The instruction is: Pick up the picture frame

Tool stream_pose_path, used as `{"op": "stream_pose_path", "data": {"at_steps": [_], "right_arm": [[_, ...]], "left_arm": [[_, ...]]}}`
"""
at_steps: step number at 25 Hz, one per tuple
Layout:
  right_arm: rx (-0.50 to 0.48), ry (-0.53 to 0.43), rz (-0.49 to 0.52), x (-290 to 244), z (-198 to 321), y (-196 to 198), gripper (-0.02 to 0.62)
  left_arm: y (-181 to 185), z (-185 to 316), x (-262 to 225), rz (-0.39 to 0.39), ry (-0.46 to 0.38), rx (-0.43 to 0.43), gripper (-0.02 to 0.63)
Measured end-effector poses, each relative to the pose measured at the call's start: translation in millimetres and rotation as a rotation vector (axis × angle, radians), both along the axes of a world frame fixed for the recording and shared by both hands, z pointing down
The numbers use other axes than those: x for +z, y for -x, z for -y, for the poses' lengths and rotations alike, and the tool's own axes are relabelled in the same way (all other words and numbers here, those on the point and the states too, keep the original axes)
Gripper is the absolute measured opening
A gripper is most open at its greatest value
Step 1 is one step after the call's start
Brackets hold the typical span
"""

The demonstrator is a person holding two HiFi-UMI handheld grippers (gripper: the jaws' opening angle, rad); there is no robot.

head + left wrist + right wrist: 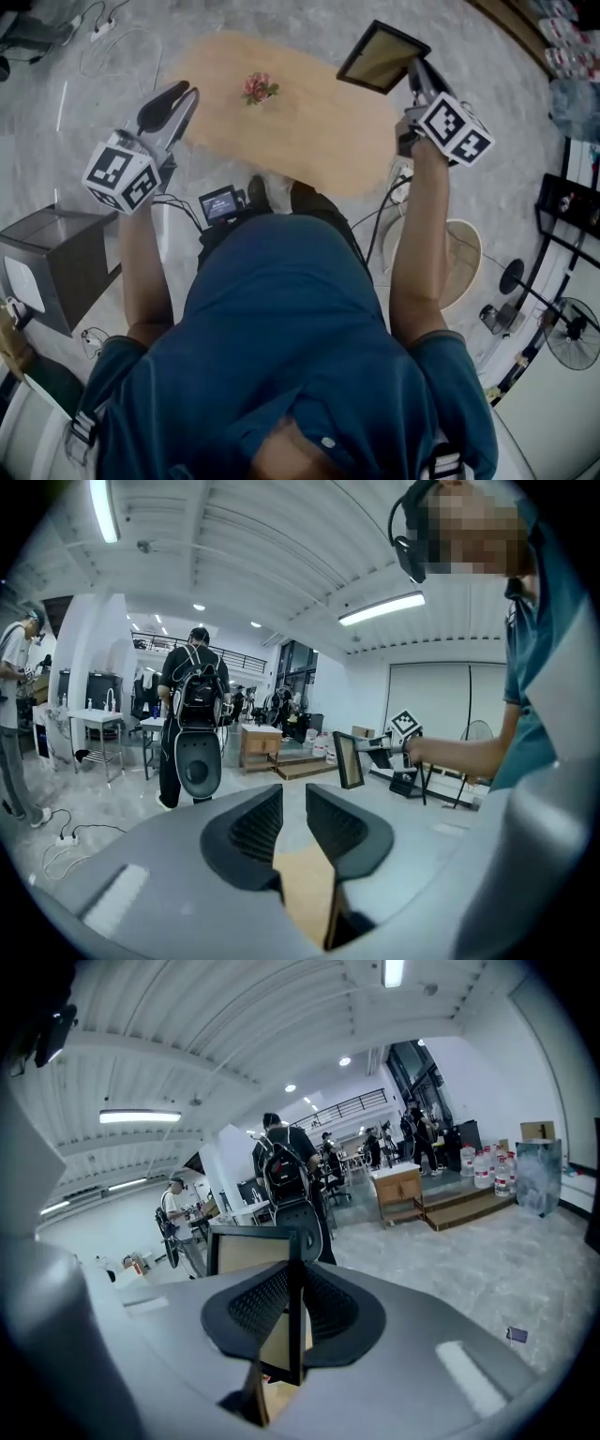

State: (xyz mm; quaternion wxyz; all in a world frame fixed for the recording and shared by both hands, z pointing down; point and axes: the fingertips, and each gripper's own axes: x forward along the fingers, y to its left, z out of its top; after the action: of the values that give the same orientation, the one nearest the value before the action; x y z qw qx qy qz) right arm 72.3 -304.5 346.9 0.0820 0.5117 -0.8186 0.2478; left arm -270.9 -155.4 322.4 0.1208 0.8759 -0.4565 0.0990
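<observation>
Gripping jaws, right: right gripper [292, 1309] shuts on one thin edge of the picture frame [246, 1252], edge-on between the ribbed faces; bites only a short stretch of the rim.
Picture frame: hangs in the air, tilted, clear of the worktop [300, 131], over its far right edge; dark rim, tan face.
Left jaws: left gripper [292, 822] stands narrowly parted and holds nothing; shows only wood through the gap; hovers at the worktop's left edge, well apart from the frame.
Worktop: carries a pink flower [256, 88] near the middle, apart from both grippers.
Risk, pivot: probably swings in the pinch, with the hold at one edge and most of the weight out beyond the jaws.
Risk, slip: may slide free and drop to the floor [511, 89] or strike the worktop's edge, given a smooth, thin rim and any easing of the squeeze or a sharp jerk.
Risk, crack: a glazed front, if present, may break on such a fall; cannot tell glazing from here.
Guard: calls for a firm squeeze and slow, level carrying.
</observation>
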Motion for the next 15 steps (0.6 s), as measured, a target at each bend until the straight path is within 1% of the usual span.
{"op": "stream_pose_path", "data": {"at_steps": [6,15], "right_arm": [[-0.003,-0.123,-0.004,-63,-28,1,0.057],[0.001,-0.319,-0.04,-149,-71,9,0.057]], "left_arm": [[3,-9,-11,-0.011,-0.035,0.001,0.069],[7,-19,-18,-0.015,-0.054,0.018,0.067]]}}
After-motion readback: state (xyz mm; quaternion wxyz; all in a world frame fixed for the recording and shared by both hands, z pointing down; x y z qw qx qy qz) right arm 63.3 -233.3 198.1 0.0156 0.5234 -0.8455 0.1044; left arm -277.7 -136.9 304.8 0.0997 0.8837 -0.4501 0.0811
